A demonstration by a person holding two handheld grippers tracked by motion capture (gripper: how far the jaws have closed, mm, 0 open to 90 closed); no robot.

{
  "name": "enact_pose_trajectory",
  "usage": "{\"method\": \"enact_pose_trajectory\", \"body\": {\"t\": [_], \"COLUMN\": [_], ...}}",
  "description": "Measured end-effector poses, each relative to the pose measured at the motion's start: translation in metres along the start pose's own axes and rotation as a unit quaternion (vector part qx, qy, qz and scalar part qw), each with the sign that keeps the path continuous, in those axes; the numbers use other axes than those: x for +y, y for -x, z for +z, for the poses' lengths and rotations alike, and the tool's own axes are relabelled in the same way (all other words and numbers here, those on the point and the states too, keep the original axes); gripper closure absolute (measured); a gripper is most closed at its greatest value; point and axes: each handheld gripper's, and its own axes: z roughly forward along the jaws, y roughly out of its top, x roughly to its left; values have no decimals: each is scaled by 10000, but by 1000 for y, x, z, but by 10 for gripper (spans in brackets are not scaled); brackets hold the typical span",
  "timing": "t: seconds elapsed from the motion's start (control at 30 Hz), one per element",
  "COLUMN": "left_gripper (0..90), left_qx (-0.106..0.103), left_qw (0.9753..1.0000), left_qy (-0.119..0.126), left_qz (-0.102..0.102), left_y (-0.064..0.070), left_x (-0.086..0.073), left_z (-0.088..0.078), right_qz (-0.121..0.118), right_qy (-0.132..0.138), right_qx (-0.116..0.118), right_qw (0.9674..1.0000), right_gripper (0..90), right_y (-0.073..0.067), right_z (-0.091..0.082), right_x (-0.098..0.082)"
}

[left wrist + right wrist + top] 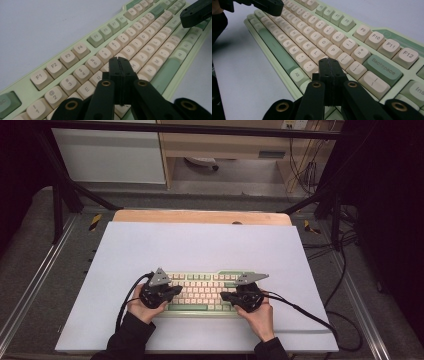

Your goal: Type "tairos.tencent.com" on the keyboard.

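Observation:
A pale green keyboard (202, 291) with cream and green keys lies on the white sheet near the table's front. My left gripper (176, 290) is shut and hovers over the keyboard's left half; its own view shows the closed jaw tips (119, 60) above the T and Y keys of the keyboard (75, 53). My right gripper (223, 296) is also shut, over the right half, with its tips (329, 62) above the keys beside L on the keyboard (384, 67). Nothing is held between either pair of jaws. Each gripper view shows the other gripper's tip at its top edge.
A large white sheet (200, 250) covers the wooden tabletop (200, 216). Black cables (305, 312) trail from both grippers toward the front and right. A metal frame (60, 195) surrounds the table, with a desk and wires behind.

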Motion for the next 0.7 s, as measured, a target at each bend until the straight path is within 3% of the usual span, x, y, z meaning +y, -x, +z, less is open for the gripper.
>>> {"method": "enact_pose_trajectory", "body": {"t": [0.7], "left_gripper": [898], "left_qx": [107], "left_qw": [9999], "left_qy": [-116], "left_qz": [30], "left_y": [-2], "left_x": [1], "left_z": [22], "right_qz": [-4], "right_qy": [42], "right_qx": [2], "right_qw": [10000], "right_gripper": [900], "right_y": [0], "right_z": [-1], "right_x": [0]}}
